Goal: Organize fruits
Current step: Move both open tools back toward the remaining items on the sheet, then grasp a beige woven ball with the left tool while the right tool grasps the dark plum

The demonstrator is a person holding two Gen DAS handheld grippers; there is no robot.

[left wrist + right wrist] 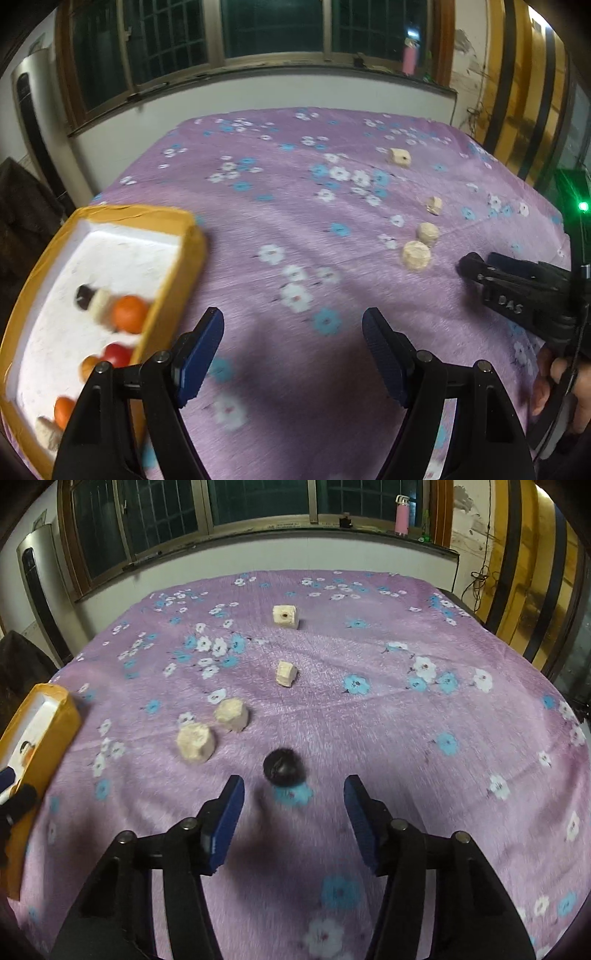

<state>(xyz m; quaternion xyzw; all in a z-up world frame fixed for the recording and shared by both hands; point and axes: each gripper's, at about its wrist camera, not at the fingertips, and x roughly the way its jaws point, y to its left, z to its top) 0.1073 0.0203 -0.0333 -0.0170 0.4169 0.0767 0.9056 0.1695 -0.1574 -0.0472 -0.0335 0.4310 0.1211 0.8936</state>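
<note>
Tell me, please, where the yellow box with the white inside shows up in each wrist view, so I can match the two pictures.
Left wrist view: the yellow box fills the lower left, fruit inside, just left of the left gripper.
Right wrist view: only its corner shows at the left edge, left of the four pale blocks.
Shared landmark: the nearest pale block on the purple flowered cloth.

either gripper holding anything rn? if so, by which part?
Nothing held. Left gripper is open over bare cloth; right gripper is open, the dark fruit lying just ahead of its fingertips, ungripped.
</note>
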